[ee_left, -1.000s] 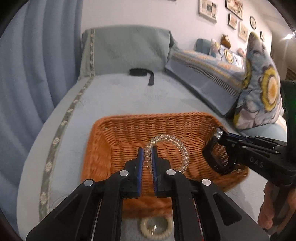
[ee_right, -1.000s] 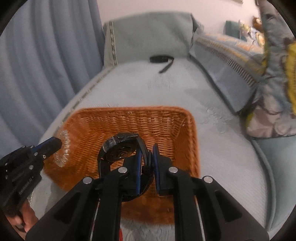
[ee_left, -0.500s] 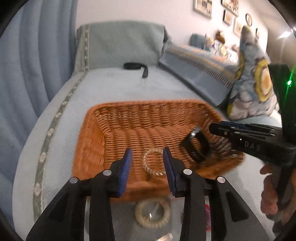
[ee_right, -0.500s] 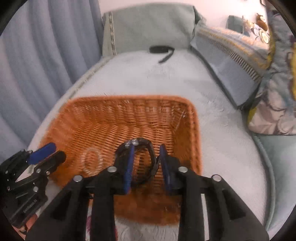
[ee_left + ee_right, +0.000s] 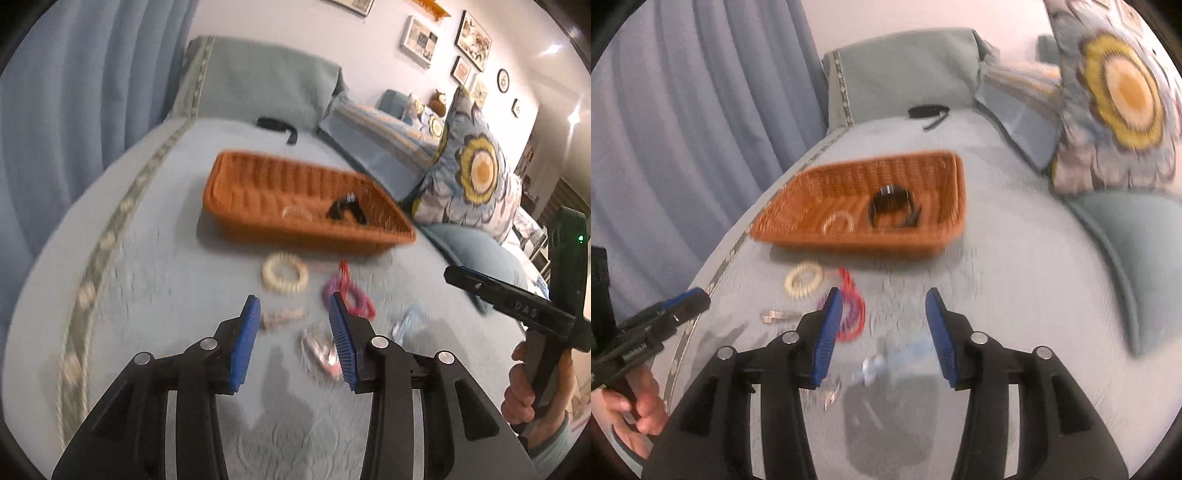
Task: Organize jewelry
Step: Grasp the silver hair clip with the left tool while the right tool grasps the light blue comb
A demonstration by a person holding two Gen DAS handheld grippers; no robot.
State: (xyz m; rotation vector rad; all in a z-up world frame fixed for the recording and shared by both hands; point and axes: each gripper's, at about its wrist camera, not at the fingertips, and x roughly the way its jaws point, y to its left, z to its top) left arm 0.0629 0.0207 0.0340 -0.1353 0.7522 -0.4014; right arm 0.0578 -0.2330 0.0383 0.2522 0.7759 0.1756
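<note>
An orange wicker basket (image 5: 258, 218) (image 5: 945, 184) sits on the blue-grey bedspread. A clear bead bracelet (image 5: 296, 211) (image 5: 837, 220) and a black watch (image 5: 345, 211) (image 5: 892, 210) lie inside it. Loose pieces lie in front of the basket: a cream bracelet (image 5: 284, 277) (image 5: 803, 282), a pink and red bracelet (image 5: 351, 295) (image 5: 853, 314), a small clip (image 5: 282, 315) (image 5: 775, 316), a pale blue piece (image 5: 406, 325) (image 5: 890, 362) and a silvery-pink piece (image 5: 321, 354). My left gripper (image 5: 293, 321) is open and empty above them. My right gripper (image 5: 882, 310) is open and empty.
A black strap (image 5: 277, 125) (image 5: 929, 112) lies near the grey headboard cushion (image 5: 258, 81). A flowered pillow (image 5: 476, 173) (image 5: 1115, 96) stands at the right. Blue curtains (image 5: 74, 85) hang on the left. The bed edge with its trim (image 5: 107, 240) runs along the left.
Both grippers let go of the clear bracelet and the black watch in the basket, opened wide, and drew back over the loose jewelry.
</note>
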